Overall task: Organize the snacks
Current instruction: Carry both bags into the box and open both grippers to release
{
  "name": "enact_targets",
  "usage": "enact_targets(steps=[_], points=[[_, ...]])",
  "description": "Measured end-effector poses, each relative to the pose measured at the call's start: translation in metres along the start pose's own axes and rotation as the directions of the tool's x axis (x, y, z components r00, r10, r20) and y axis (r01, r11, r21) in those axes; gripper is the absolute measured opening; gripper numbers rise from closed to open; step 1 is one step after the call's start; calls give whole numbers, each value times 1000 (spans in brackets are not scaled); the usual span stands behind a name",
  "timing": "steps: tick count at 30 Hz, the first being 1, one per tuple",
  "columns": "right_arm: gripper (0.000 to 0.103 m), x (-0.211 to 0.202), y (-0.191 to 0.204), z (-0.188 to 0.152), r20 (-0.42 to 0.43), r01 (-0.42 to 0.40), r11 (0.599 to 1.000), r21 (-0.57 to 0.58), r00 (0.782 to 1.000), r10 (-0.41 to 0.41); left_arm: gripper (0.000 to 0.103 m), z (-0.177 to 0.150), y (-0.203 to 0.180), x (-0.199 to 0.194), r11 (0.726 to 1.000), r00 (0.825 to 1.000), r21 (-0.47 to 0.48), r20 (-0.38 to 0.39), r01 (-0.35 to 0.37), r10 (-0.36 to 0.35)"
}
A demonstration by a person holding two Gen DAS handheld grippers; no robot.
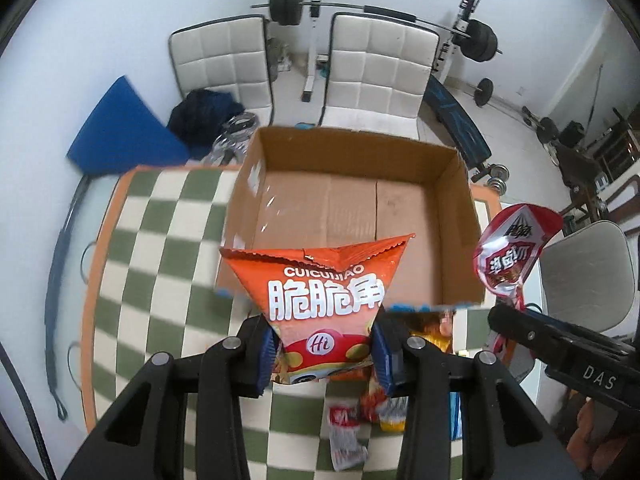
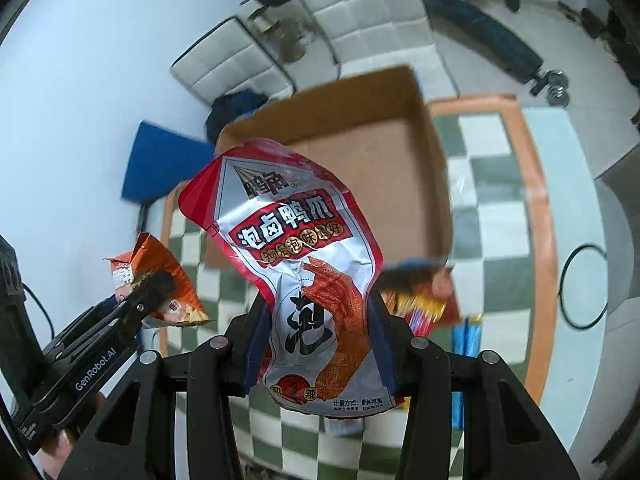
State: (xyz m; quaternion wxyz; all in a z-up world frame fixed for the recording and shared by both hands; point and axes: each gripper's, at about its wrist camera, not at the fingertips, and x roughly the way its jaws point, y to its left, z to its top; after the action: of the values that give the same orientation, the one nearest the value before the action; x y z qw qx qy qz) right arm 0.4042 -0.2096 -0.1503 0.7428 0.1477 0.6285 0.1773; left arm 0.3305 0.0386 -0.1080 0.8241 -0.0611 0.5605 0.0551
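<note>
My left gripper [image 1: 324, 354] is shut on an orange chip bag [image 1: 320, 288], held up in the air just in front of the open cardboard box [image 1: 460, 216]. My right gripper [image 2: 318, 344] is shut on a red and silver duck-claw pouch [image 2: 288, 232], also lifted above the table near the box [image 2: 436, 184]. The box is empty inside. In the left wrist view the pouch [image 1: 514, 248] hangs at the right in the other gripper. In the right wrist view the orange bag [image 2: 160, 280] shows at the left in the left gripper.
A green and white checkered cloth [image 1: 160, 248] covers the table. Several loose snack packets [image 1: 372, 408] lie on it below the grippers, with more packets [image 2: 424, 304] by the box's near wall. Two white chairs [image 1: 224, 64] and weight equipment [image 1: 476, 40] stand behind the table.
</note>
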Motion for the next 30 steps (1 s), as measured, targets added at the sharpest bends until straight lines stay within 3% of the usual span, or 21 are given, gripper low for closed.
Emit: enact_targets(steps=[7,12,16,23,30], points=[[49,34,9,48,12,47,997,55,999,-47,37,52,-1,42,998,998,51,-45,37,-35],[49,86,12,84,-19,78,993,87,997,-77,37,91,5,102,996,988,59,-141,64,-56],[49,133,11,109,-54,115,988,104,992,-110,37,115,9,155,992,963,48,-252,114,-99],[49,204,-1,138,-121,187,976,111,977,-174,37,134,3,231,985,897,38,-421,166,-135],[49,241,-9,144,-167,213,970,119,967,-192,37,131,-7,259,984,870,75,-480,164,-109]])
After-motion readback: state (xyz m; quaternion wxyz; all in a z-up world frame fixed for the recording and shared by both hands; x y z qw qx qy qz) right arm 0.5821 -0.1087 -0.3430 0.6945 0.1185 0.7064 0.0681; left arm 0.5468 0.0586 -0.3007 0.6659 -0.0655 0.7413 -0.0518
